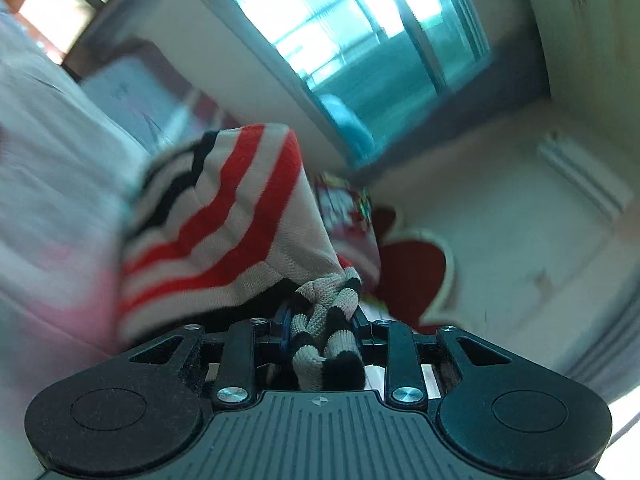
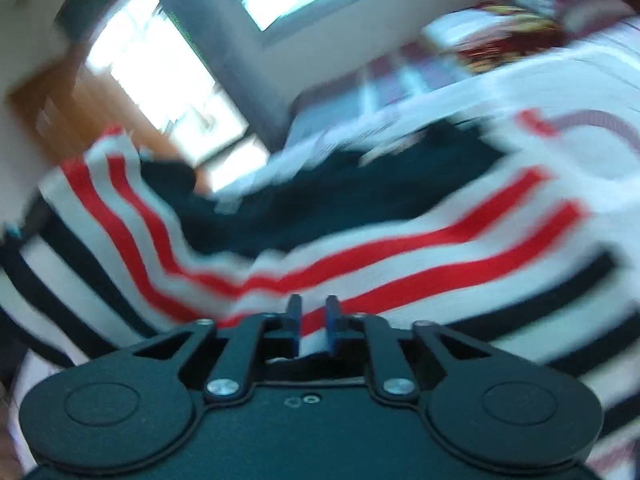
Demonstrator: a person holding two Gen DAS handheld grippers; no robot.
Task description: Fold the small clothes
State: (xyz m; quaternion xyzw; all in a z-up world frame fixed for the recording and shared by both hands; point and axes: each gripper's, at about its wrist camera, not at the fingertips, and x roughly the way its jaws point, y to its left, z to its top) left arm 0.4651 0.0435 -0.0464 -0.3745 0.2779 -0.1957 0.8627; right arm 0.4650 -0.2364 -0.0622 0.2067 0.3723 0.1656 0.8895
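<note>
The left gripper [image 1: 322, 330] is clamped on a bunched, ribbed black-and-grey edge of the striped garment [image 1: 224, 232], which rises ahead and to the left of its fingers in red, white and black bands. Beyond it lie a red rug [image 1: 412, 272] on the floor and a glass door [image 1: 360, 52].

The right gripper [image 2: 313, 320] has its jaws slightly apart, with striped cloth [image 2: 400, 264] lying between them; whether the pads press it I cannot tell. The garment spreads ahead across a white bed [image 2: 540, 80].
</note>
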